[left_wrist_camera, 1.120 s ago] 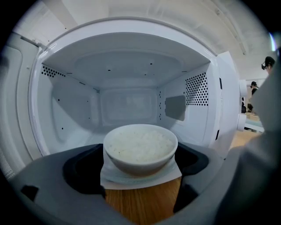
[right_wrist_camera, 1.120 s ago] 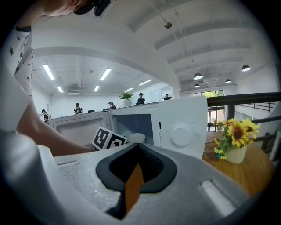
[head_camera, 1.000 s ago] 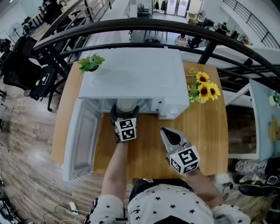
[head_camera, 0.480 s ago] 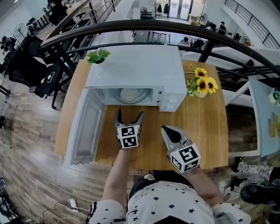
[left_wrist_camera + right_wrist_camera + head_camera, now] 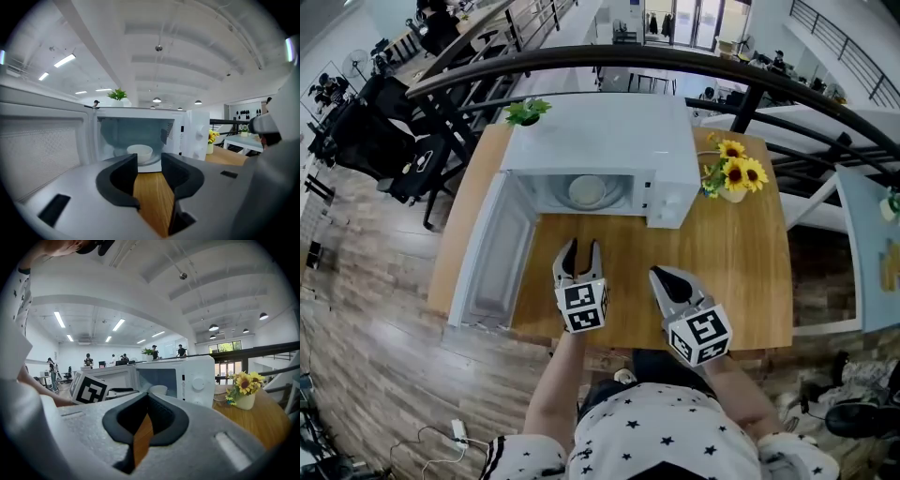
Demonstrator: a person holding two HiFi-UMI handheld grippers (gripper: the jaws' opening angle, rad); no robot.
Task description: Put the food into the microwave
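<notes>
Head view: the bowl (image 5: 587, 190) already sits inside the microwave (image 5: 609, 136), straight beyond the left gripper (image 5: 581, 247), whose jaws are closing with nothing between them. The right gripper (image 5: 660, 276), jaws together and empty, lies just to its right. The open door (image 5: 492, 258) stretches along the left, nearer the left gripper; we judge that shutting it remains.

No legible text, brands or numbers, only coded square markers (image 5: 583, 307)

The head view looks steeply down on the microwave (image 5: 605, 131); both gripper views face its open front, nearly level, close.
</notes>
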